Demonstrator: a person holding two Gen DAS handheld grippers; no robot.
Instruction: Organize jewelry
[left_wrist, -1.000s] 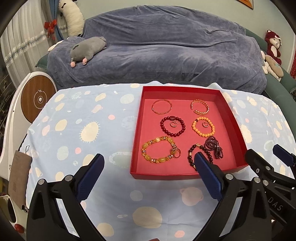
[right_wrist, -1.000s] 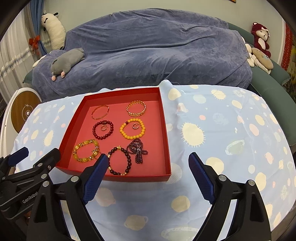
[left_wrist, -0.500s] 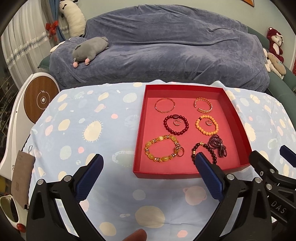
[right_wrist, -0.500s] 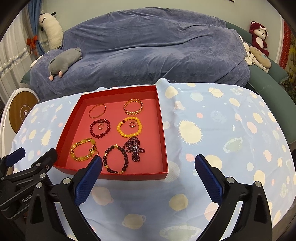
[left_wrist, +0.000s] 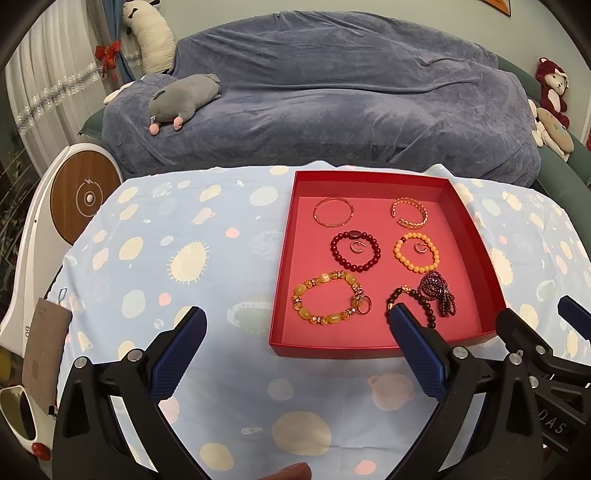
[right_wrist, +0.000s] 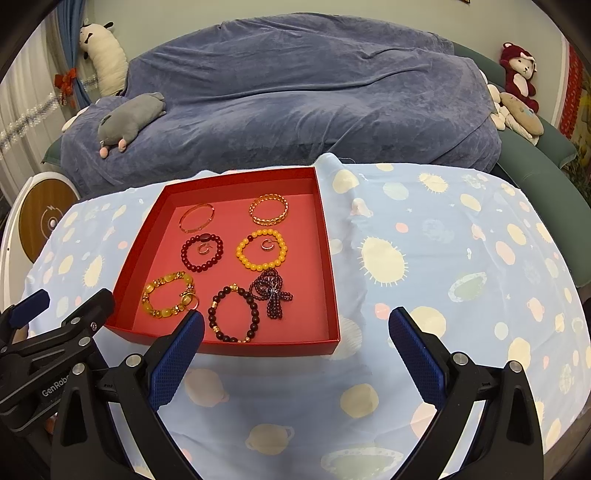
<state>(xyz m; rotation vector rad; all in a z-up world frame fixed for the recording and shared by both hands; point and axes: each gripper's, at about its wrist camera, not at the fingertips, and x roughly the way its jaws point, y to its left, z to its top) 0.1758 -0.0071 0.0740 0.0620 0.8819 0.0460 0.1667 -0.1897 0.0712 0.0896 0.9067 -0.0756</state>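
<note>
Left gripper (left_wrist: 295, 332): jaws spread wide, holding nothing.
Right gripper (right_wrist: 295, 332): jaws spread wide, holding nothing.
Shallow red cardboard tray (right_wrist: 325, 258): on pale blue spotted tablecloth (right_wrist: 443, 266), 11 o'clock of right gripper.
Beaded bracelets: inside tray, paired rows.

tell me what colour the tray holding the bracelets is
Red, inside and out; the tray shows best in the right wrist view.
</note>
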